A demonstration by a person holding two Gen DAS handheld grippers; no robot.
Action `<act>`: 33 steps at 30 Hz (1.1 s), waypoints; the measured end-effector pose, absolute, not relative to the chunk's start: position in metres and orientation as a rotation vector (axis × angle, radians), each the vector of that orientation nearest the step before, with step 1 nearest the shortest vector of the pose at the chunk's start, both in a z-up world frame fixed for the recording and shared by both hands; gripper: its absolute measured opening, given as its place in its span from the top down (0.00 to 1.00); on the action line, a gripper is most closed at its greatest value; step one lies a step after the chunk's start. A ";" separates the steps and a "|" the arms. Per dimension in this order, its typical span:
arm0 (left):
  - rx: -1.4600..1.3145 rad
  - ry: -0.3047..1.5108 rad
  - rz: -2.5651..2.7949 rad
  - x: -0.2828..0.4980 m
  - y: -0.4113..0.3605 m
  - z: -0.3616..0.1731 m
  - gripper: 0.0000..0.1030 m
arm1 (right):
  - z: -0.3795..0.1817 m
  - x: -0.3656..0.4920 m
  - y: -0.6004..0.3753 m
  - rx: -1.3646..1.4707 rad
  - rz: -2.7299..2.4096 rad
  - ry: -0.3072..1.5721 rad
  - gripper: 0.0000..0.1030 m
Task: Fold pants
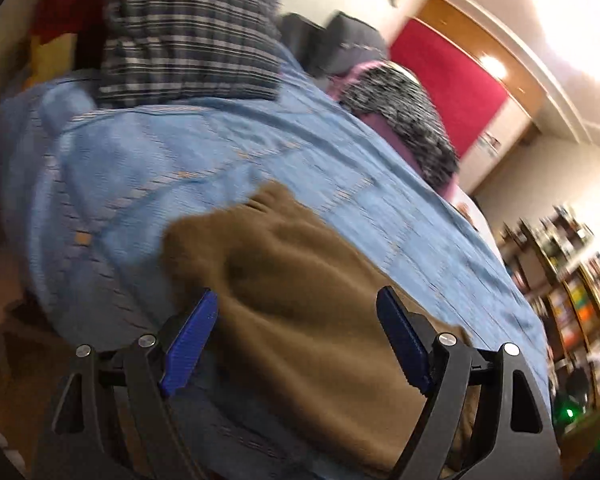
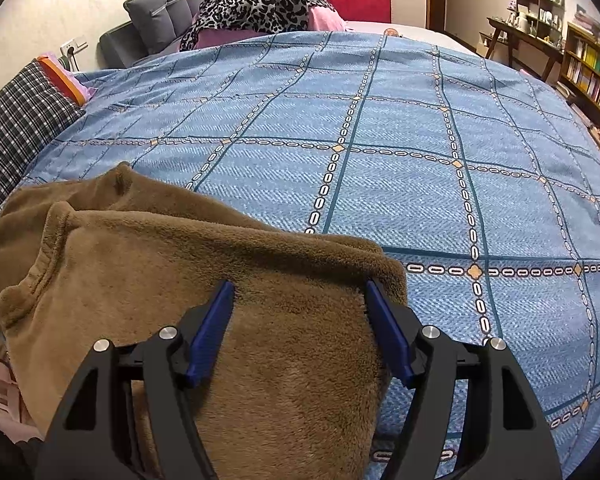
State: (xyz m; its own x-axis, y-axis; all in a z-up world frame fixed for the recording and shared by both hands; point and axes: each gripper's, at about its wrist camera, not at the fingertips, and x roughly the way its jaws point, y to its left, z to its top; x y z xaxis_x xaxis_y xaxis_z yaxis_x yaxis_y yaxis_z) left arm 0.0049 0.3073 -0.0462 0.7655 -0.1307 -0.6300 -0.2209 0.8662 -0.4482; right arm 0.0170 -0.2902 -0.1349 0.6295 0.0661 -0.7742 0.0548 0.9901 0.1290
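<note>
Blue bedspread, pants lengthwise leftward

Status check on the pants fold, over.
Left gripper open, right gripper open. Brown fleece pants bunched on blue checked bedspread, unheld. Nothing in the way.

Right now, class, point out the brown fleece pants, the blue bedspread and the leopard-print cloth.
brown fleece pants (image 2: 228,272): right wrist view, middle of the folded top layer.
blue bedspread (image 2: 400,208): right wrist view, bare patterned square.
leopard-print cloth (image 2: 256,4): right wrist view, middle of the heap.
</note>
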 end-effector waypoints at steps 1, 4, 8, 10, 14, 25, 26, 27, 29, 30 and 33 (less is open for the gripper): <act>-0.541 0.706 0.070 0.005 0.314 -0.049 0.21 | -0.135 0.017 -0.290 0.146 0.004 0.894 0.32; -0.565 0.723 0.111 0.008 0.330 -0.062 0.21 | -0.135 0.018 -0.289 0.147 -0.004 0.899 0.32; -0.578 0.757 0.124 0.015 0.336 -0.080 0.21 | -0.134 0.018 -0.288 0.139 -0.014 0.905 0.32; -0.592 0.767 0.107 0.018 0.336 -0.086 0.21 | -0.134 0.019 -0.287 0.137 -0.018 0.908 0.32; -0.662 0.778 0.087 0.030 0.343 -0.099 0.21 | -0.134 0.020 -0.286 0.131 -0.025 0.914 0.32; -0.763 0.744 -0.005 0.057 0.342 -0.106 0.21 | -0.135 0.021 -0.286 0.129 -0.034 0.913 0.32; -0.756 0.744 -0.009 0.057 0.342 -0.106 0.21 | -0.135 0.021 -0.286 0.130 -0.034 0.912 0.32; -0.748 0.744 -0.014 0.059 0.342 -0.106 0.22 | -0.135 0.021 -0.286 0.130 -0.034 0.911 0.32; -0.740 0.749 -0.017 0.062 0.342 -0.107 0.31 | -0.135 0.021 -0.286 0.129 -0.034 0.911 0.32; -0.745 0.753 -0.019 0.063 0.344 -0.108 0.45 | -0.135 0.021 -0.286 0.129 -0.034 0.911 0.32; -0.802 0.754 -0.049 0.064 0.351 -0.110 0.61 | -0.135 0.021 -0.286 0.131 -0.034 0.909 0.32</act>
State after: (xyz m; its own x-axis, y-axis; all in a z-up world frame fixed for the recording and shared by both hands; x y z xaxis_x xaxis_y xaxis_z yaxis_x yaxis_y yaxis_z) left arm 0.0637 0.3508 -0.1103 0.7421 -0.3129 -0.5928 -0.2330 0.7088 -0.6658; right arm 0.0209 -0.2862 -0.1354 0.6143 0.0264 -0.7886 0.0847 0.9915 0.0991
